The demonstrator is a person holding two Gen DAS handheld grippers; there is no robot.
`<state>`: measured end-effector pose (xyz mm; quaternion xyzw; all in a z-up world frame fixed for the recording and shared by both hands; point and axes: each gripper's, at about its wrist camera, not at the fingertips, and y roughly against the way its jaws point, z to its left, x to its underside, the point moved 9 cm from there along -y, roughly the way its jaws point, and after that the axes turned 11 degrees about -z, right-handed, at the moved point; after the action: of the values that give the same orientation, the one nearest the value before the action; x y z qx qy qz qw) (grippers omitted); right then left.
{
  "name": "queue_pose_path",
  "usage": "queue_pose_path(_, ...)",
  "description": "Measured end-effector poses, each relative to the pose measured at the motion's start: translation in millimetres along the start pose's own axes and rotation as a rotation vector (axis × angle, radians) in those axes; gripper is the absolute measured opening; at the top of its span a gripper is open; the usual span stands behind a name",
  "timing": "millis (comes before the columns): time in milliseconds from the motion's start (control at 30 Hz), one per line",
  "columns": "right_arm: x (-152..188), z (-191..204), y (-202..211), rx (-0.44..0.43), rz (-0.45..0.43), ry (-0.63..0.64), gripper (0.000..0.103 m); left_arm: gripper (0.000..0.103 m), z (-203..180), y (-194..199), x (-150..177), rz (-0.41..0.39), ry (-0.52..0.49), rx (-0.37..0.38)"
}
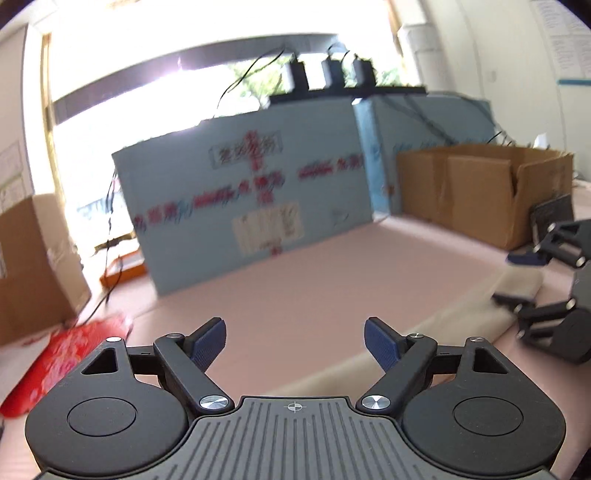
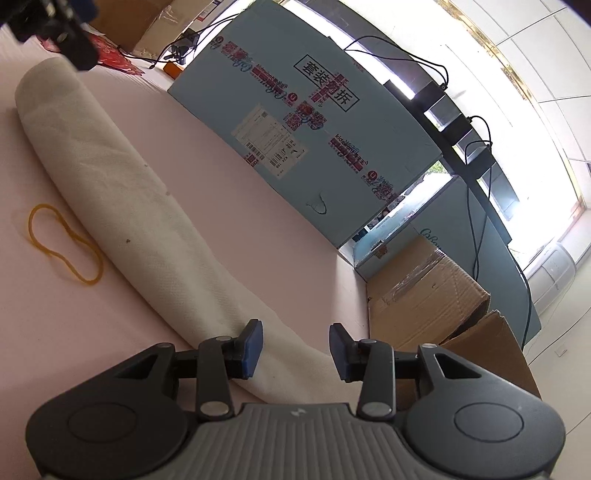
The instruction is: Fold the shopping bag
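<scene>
- Right gripper (image 2: 295, 349): jaws spread, nothing between the blue pads (image 2: 252, 349). The near end of the shopping bag (image 2: 122, 192) lies directly beyond and below the gap, extending under the left-hand pad.
- Shopping bag: off-white fabric, rolled into a long tube lying flat on the pink table surface (image 2: 229, 206). From the right jaws it runs forward and to the left; its far end lies just beside the left gripper (image 2: 70, 33), seen at the upper-left corner of the right wrist view. Contact there cannot be determined.
- Left gripper (image 1: 294, 341): jaws spread wide, pads empty, only bare table surface between them. In this view the bag (image 1: 443, 325) lies to the right of the jaws and runs toward the right gripper (image 1: 517, 280), whose fingers sit on either side of the bag's end.
- Rubber band (image 2: 62, 243): yellow loop lying flat on the table, left of the right jaws, just beside the bag and apart from it.
- Light blue printed carton (image 2: 314, 122): upright on the table, well beyond both sets of jaws.
- Brown cardboard box (image 2: 424, 291): right of the right jaws, beside the carton.
- Red floral fabric item (image 1: 70, 354): left of the left jaws, at the table edge.
</scene>
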<state>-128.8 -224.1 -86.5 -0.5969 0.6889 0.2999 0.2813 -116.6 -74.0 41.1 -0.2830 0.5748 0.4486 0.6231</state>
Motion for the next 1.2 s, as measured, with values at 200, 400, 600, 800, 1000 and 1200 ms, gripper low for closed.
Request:
queue_pose_path(200,-3,-14,13,-0.001,-0.034,-0.022,0.055,0.026,-56,-54,38,0.195,-0.025,0.210)
queue_pose_path(400,-8,-18,48,-0.237,-0.180,0.058,0.067,0.027,-48,-56,52,0.255,0.092,0.276)
queue_pose_path(600,-12,14,38,-0.392,-0.230,0.327,0.050,0.027,-39,-60,55,0.263,0.181,0.303)
queue_pose_path(800,-30,52,35,-0.481,-0.340,0.600,0.027,0.032,-32,-62,54,0.243,0.212,0.309)
queue_pose_path(1000,-35,51,33,-0.609,-0.319,0.608,0.019,0.037,-41,-46,33,0.151,0.085,0.408)
queue_pose_path(1200,-46,35,27,-0.709,-0.259,0.433,0.018,0.037,-73,-52,43,0.219,-0.069,0.536)
